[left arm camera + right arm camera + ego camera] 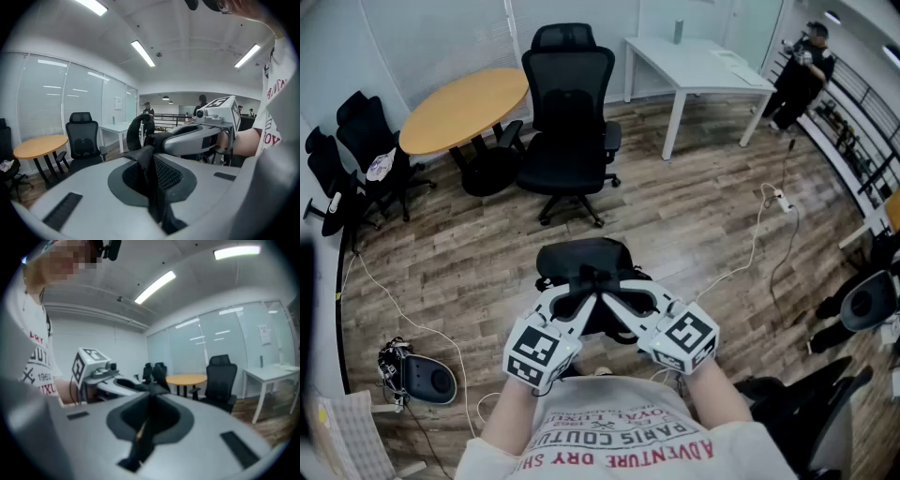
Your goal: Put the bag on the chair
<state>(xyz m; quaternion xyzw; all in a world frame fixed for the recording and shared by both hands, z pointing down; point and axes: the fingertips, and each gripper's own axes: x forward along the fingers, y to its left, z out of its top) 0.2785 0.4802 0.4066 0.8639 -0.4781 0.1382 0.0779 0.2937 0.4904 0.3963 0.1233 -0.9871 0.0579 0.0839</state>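
The bag (581,258) is matt black cloth, the chair (570,94) black mesh, the floor (675,216) grained wood.

Round wooden table (464,108) stands at the far left. White rectangular table (694,61) stands apart to its right, with a tall grey container (678,31) upright on it. A person in dark clothing (797,80) stands near the railing (853,112). On the wood-plank floor (675,216), a white cable (754,246) runs to a power strip (779,199). A dark rounded device (427,378) lies at the near left.

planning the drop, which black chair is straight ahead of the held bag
The high-backed chair between the round wooden table and the white desk, directly beyond the bag. The other chairs sit by the left wall or at lower right.
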